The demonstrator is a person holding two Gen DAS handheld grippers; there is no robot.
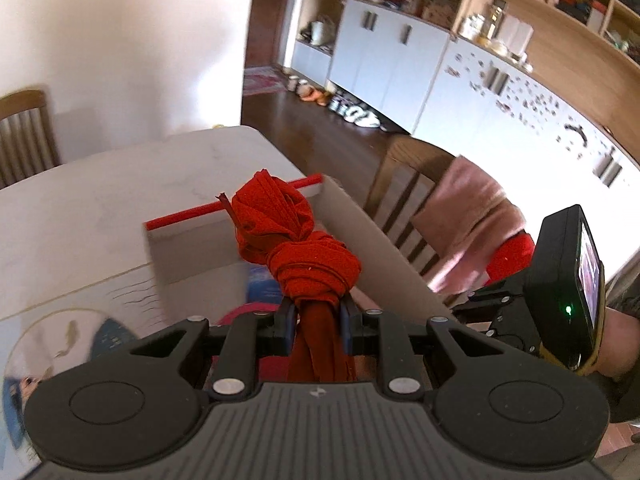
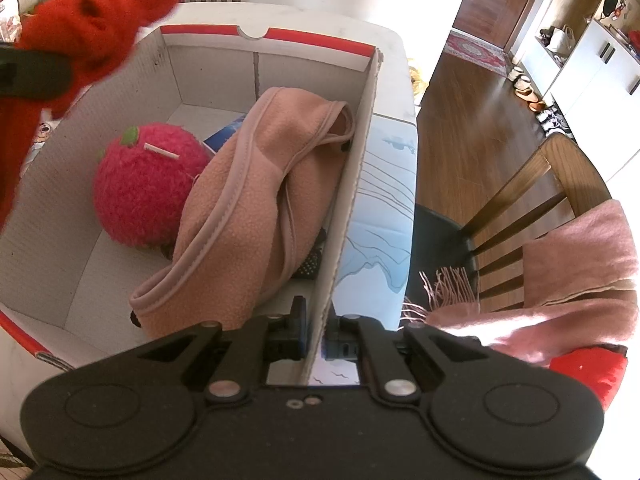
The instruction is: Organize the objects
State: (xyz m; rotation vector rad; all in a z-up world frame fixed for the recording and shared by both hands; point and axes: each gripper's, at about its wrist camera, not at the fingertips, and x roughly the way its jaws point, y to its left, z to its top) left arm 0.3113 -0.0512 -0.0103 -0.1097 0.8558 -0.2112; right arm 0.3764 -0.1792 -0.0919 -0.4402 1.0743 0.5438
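My left gripper (image 1: 318, 312) is shut on a knotted red cloth (image 1: 296, 232), which it holds in the air over the near corner of a white cardboard box (image 1: 360, 232) with a red rim. In the right wrist view the same red cloth (image 2: 92, 24) hangs blurred at the top left, above the box. My right gripper (image 2: 316, 320) is shut on the box's right wall (image 2: 352, 184), one finger inside and one outside. Inside the box lie a fuzzy pink ball (image 2: 144, 184) with a green leaf and a crumpled tan fleece garment (image 2: 248, 208).
The box stands on a white table (image 1: 100, 200) with a picture mat. A wooden chair (image 2: 520, 216) draped with a pink fringed scarf (image 2: 568, 280) stands right of the table. Another chair (image 1: 24, 132) is at the far side. White cabinets (image 1: 400, 60) and shoes line the wooden floor.
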